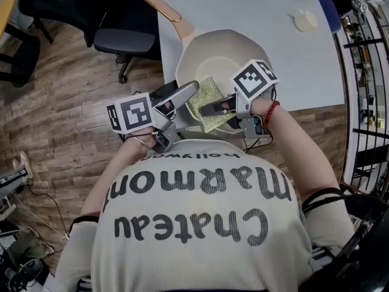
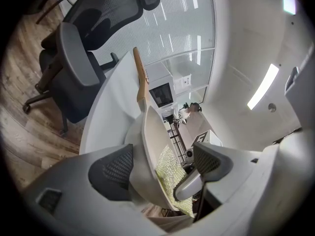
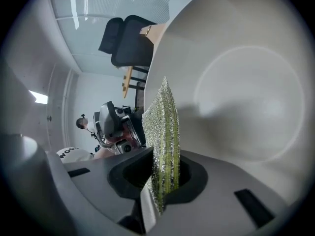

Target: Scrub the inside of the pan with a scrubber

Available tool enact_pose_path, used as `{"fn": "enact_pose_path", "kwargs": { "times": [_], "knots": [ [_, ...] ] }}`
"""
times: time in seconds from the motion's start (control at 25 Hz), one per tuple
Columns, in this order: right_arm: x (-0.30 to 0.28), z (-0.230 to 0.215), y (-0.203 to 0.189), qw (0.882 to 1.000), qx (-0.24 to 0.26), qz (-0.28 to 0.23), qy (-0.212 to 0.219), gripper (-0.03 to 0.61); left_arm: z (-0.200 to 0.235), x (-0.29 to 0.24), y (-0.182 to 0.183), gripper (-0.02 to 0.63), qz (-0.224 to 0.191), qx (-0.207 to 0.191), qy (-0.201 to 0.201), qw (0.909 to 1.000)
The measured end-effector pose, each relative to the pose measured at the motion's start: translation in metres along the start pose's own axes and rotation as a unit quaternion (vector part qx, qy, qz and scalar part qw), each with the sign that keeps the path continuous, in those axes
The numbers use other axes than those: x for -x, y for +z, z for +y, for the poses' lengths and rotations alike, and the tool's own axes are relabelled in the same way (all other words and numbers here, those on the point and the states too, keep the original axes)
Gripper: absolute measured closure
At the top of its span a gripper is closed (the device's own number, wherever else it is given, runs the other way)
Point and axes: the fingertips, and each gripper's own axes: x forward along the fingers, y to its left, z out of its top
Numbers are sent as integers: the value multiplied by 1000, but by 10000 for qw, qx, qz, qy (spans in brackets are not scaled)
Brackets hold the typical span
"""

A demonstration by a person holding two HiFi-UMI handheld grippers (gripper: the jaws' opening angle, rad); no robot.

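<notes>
A cream pan (image 1: 225, 56) with a copper-coloured handle (image 1: 167, 10) sits at the near edge of the white table, its near rim jutting past the edge. My left gripper (image 1: 191, 90) is shut on the pan's near-left rim. In the left gripper view the pan wall (image 2: 150, 146) stands between the jaws (image 2: 157, 168). My right gripper (image 1: 209, 109) is shut on a glittery yellow-green scrubber (image 1: 208, 102) that lies against the pan's inside near wall. In the right gripper view the scrubber (image 3: 166, 127) stands edge-on in the jaws (image 3: 165, 173) before the pan's floor (image 3: 246, 82).
The white table (image 1: 255, 11) carries a small round cream object (image 1: 306, 20) at the back right. Black office chairs (image 1: 127, 35) stand on the wooden floor to the left. A wire rack (image 1: 364, 59) runs along the right side.
</notes>
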Motion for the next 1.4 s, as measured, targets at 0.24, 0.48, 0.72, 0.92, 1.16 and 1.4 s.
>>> {"fn": "enact_pose_path", "kwargs": {
  "times": [0.24, 0.48, 0.72, 0.92, 1.16, 1.4],
  "knots": [
    [7, -10, -9, 9997, -113, 129, -167, 520, -1, 0, 3, 241, -42, 42, 20, 10000],
    [21, -23, -24, 9969, -126, 535, -563, 520, -2, -2, 5, 242, -54, 35, 58, 10000],
    [37, -46, -47, 9871, -38, 1126, -1135, 520, 4, -3, 1, 270, -9, -42, 174, 9998],
    [49, -65, -57, 9754, -7, 1495, -1618, 520, 5, -3, -1, 270, -43, 71, 139, 9999],
    [70, -86, -58, 9520, 214, 1914, -2379, 520, 11, -1, 3, 302, 1, -57, 298, 9995],
    [102, -110, -56, 9158, 548, 2237, -3290, 520, 15, 3, 6, 353, -152, -44, 454, 9988]
  ]
}}
